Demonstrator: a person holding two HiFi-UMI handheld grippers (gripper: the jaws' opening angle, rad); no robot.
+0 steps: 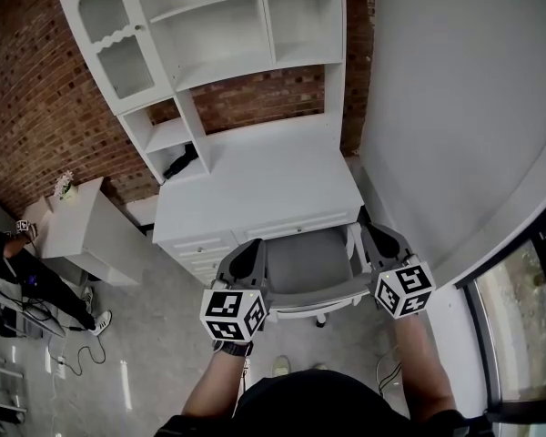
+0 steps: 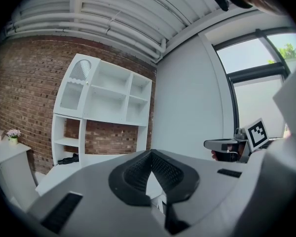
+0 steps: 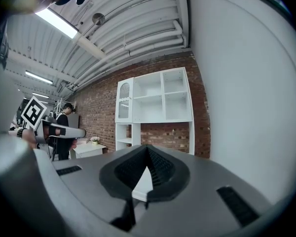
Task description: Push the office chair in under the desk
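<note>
Both jaws closed tight, nothing gripped. Chair sits between left gripper and right gripper, seat partly under desk. Looks like more pushing left.

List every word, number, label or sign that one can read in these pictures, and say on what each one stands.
No text can be read in any view.
Black-and-white square patterns on the left gripper and the right gripper: coded markers, not letters or numbers.
White desk with shelves and grey-seated office chair: no print visible.
</note>
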